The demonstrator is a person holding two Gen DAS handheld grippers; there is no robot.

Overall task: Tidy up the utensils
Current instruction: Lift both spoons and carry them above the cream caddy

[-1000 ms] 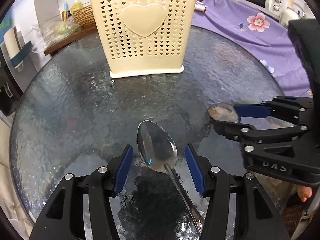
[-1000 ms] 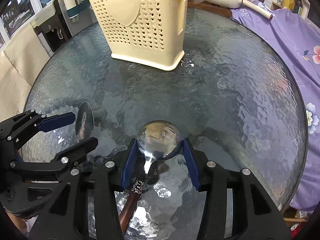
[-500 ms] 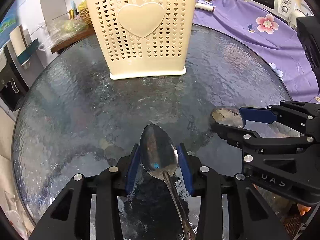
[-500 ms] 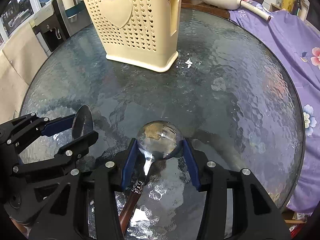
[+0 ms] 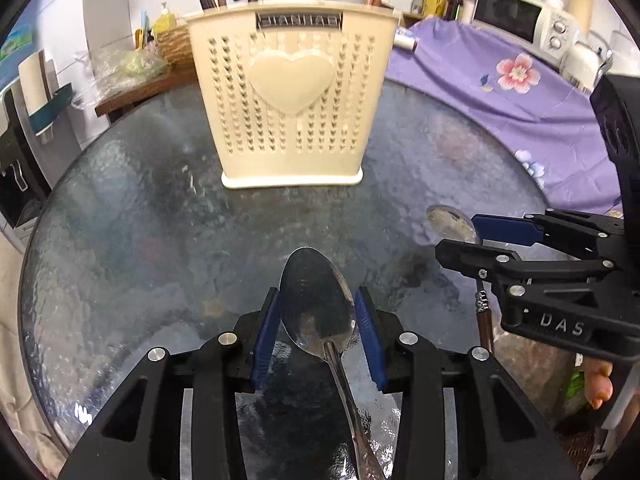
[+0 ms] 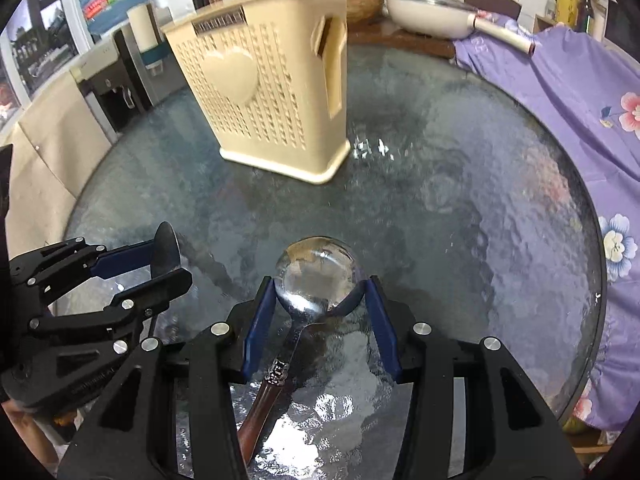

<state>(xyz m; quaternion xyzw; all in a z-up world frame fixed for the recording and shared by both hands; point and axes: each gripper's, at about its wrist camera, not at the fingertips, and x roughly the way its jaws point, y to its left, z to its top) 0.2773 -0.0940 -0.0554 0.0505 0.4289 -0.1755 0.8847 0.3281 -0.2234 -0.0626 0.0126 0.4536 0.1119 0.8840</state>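
Note:
A cream perforated utensil holder [image 5: 292,100] [image 6: 272,96] with a heart on its face stands at the far side of the round glass table [image 5: 120,240]; chopsticks stick out of its top. My left gripper [image 5: 317,320] is shut on the bowl of a steel spoon [image 5: 316,300], whose handle runs back under the camera. My right gripper [image 6: 320,312] is shut on a round spoon [image 6: 320,276] with a brown handle [image 6: 260,412]. Each gripper shows in the other's view: the right gripper [image 5: 480,240] at the right, the left gripper [image 6: 160,256] at the left.
A purple flowered cloth [image 5: 500,92] [image 6: 560,92] covers the surface right of the table. A microwave [image 5: 520,20] and a white pan [image 6: 432,16] stand behind. Bare glass lies between the grippers and the holder.
The left gripper's pads closed onto the steel spoon's bowl. Both views have tilted up, so the holder sits lower in frame. The right gripper's grip is unchanged.

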